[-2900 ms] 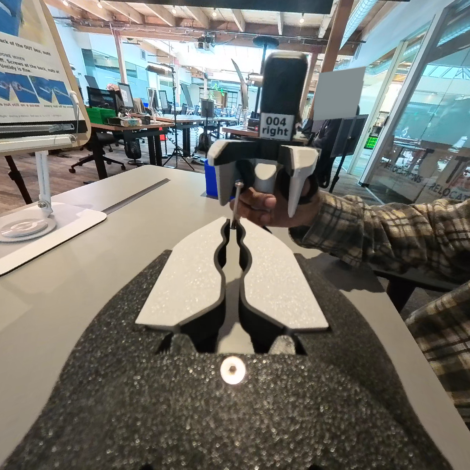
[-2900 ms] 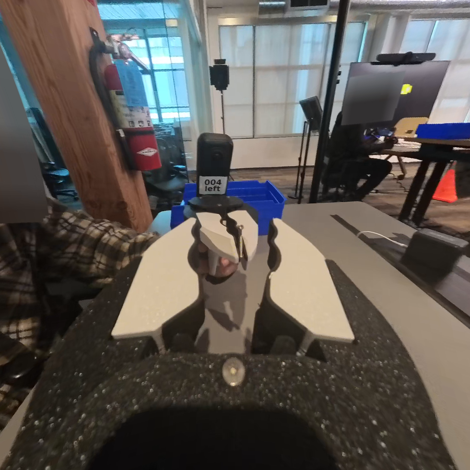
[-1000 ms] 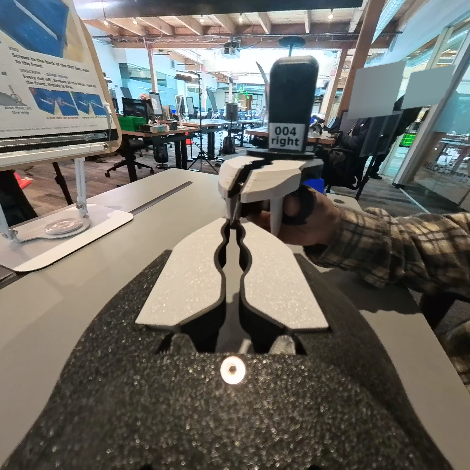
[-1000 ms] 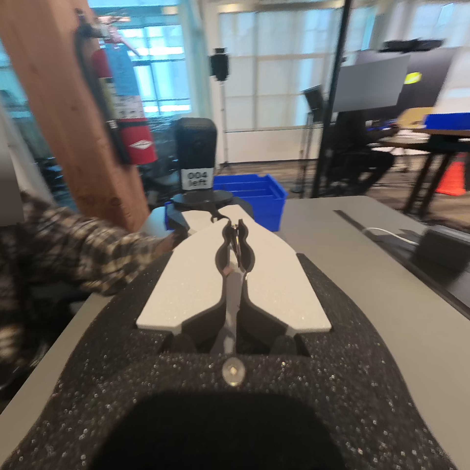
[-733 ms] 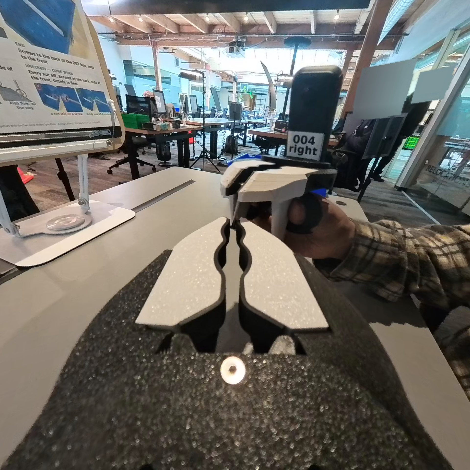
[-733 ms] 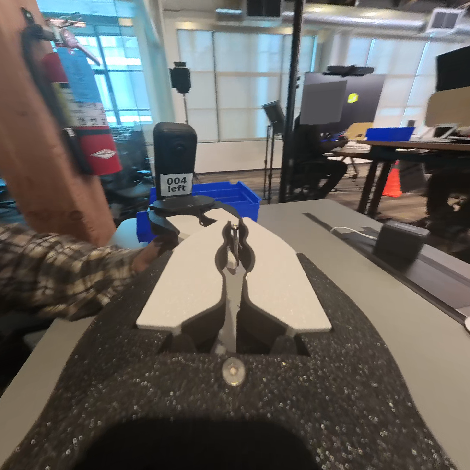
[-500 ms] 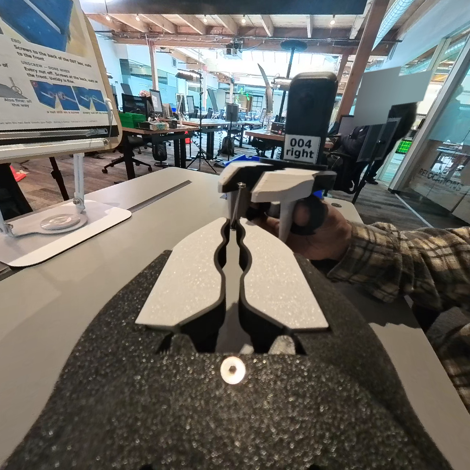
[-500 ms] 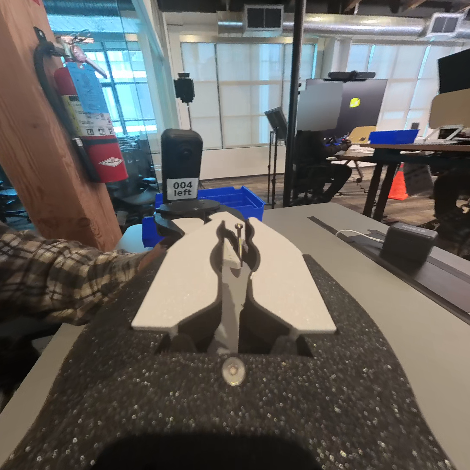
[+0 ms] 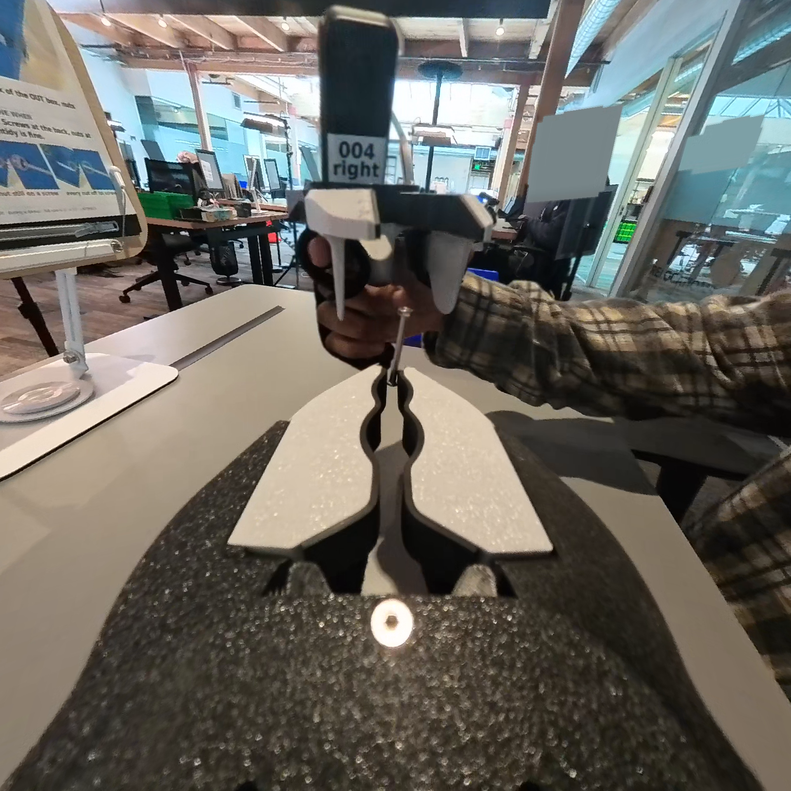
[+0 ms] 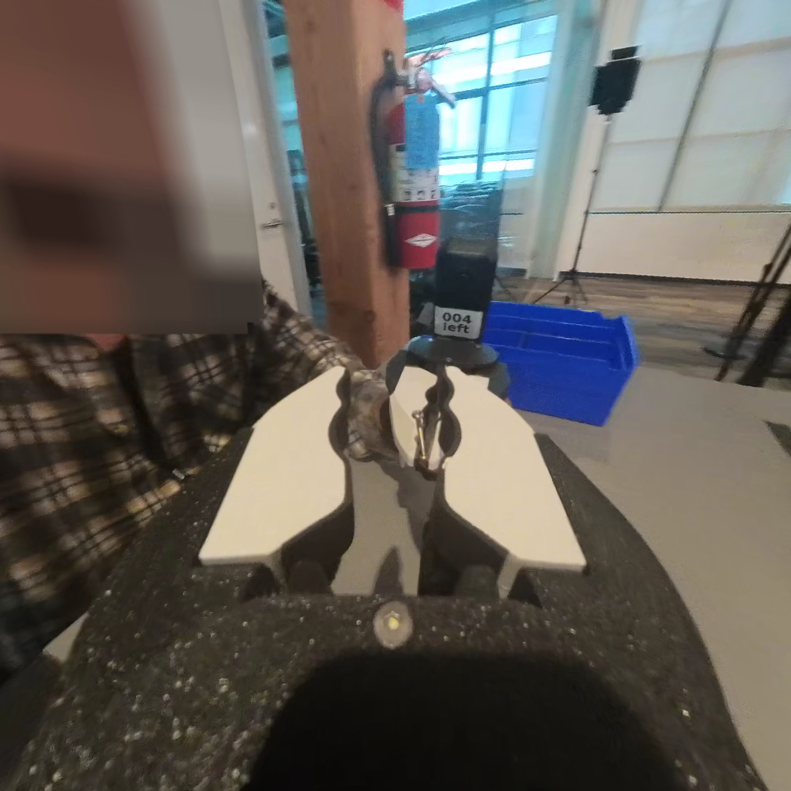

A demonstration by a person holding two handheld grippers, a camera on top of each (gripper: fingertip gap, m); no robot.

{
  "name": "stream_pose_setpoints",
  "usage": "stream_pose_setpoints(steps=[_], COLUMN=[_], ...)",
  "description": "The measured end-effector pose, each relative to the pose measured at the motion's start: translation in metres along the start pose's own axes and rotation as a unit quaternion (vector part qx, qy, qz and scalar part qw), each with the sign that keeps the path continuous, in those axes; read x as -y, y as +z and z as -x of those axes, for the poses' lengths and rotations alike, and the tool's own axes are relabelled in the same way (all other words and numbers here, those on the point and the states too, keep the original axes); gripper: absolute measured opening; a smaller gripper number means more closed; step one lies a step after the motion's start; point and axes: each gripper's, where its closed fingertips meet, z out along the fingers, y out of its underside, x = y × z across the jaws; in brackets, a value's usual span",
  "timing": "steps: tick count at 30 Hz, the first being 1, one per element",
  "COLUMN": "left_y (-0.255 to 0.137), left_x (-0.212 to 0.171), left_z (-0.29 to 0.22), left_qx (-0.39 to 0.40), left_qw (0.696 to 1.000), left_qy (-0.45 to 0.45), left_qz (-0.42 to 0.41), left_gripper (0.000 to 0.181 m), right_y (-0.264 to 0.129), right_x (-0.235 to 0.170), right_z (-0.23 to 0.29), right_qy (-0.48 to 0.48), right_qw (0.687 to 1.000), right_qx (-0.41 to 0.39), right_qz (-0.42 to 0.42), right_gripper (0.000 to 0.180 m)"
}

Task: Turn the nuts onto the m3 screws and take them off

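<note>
Taking the m3 screw (image 9: pixel 398 342) as the landmark: to its left on the grey table (image 9: pixel 222 385) sits a white stand base (image 9: pixel 64 389) carrying an instruction board. The left gripper (image 9: pixel 390 379) is clamped on the screw's lower end, where a small dark nut (image 9: pixel 391 379) sits at the fingertips; the shaft rises from them with its head uppermost, long axis near upright and leaning slightly right. Behind the screw the right gripper (image 9: pixel 391 310) faces it with its two white fingers spread wide, one either side of the screw head and touching nothing. Half a second earlier those fingers were nearly together around the head; now they have parted and drawn back. In the right wrist view the screw (image 10: pixel 422 436) stands between the spread fingers of the right gripper (image 10: pixel 396 391), and the left gripper (image 10: pixel 428 464) holds it from beyond. Right of the screw there, a blue bin (image 10: pixel 560 368) stands at the table's far edge.
</note>
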Motion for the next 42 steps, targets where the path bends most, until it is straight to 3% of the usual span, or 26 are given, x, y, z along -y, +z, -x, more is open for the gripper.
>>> stream_pose_setpoints(steps=[10,25,33,42], left_y=[0.001,0.001,0.0,-0.004], left_x=[-0.001,-0.001,0.0,0.002], left_z=[-0.003,-0.002,0.002,0.009], left_qx=[-0.011,-0.01,0.003,0.032], left_qw=[1.0,1.0,1.0,0.999], left_qy=[0.002,0.002,-0.001,-0.004], left_qz=[0.0,0.0,-0.002,-0.006], left_gripper=[0.004,0.004,0.004,0.004], right_y=[0.019,0.018,0.017,0.016], right_x=[-0.026,-0.033,-0.032,-0.029], right_z=[-0.007,-0.009,-0.012,-0.024], right_qy=[0.017,0.035,0.026,0.015], right_qw=[0.997,0.996,0.998,0.999], right_qx=[0.064,0.072,0.048,-0.04], right_qz=[0.041,0.033,0.025,-0.019], right_gripper=[0.034,0.011,0.005,0.006])
